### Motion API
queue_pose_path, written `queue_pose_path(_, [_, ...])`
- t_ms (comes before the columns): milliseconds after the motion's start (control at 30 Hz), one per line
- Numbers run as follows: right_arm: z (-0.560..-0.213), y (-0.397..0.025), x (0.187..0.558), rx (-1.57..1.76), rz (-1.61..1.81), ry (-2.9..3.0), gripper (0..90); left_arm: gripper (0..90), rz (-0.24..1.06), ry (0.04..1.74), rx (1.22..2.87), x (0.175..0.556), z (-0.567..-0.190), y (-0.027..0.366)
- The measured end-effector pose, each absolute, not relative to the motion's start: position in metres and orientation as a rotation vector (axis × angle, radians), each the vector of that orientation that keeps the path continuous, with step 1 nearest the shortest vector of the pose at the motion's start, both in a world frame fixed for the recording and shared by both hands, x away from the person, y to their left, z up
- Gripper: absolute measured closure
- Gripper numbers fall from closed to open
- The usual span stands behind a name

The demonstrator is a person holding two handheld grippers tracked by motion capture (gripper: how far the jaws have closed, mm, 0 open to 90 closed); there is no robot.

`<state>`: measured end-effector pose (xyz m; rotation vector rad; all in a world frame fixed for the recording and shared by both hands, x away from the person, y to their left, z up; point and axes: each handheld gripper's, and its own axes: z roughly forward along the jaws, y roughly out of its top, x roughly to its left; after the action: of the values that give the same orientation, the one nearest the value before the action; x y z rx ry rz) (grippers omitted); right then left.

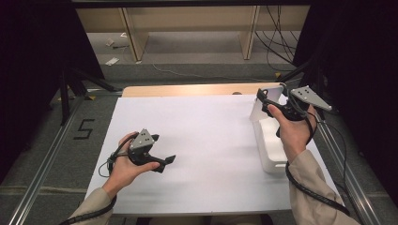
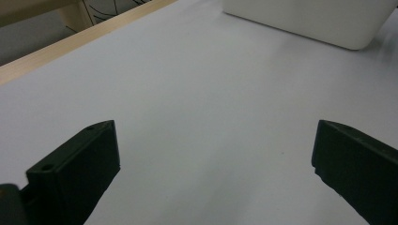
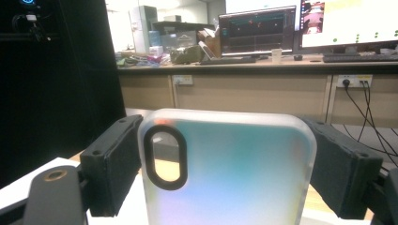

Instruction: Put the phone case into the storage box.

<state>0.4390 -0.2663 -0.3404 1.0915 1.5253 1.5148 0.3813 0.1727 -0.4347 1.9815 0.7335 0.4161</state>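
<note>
- The right tool [image 1: 268, 98] is raised above the far right part of the white surface [image 1: 211, 154], its jaws pinching a translucent phone case [image 3: 227, 171] by its two long edges.
- The case stands upright between the jaws, its black-rimmed camera cutout [image 3: 164, 157] at the upper left in the right gripper view.
- A white box [image 1: 272, 147] sits on the surface just below that hand.
- The left tool [image 1: 162, 150] rests low over the near left of the surface, jaws spread wide with nothing between them.
</note>
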Motion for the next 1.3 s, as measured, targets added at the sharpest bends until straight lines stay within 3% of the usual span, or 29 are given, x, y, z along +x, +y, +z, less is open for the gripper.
queue_pose_path(1300, [-0.3439, -0.2755, 0.4415, 1.113, 1.467, 1.51, 19.0, 0.8, 0.419, 0.735, 1.979, 0.3814, -0.4338, 0.1734])
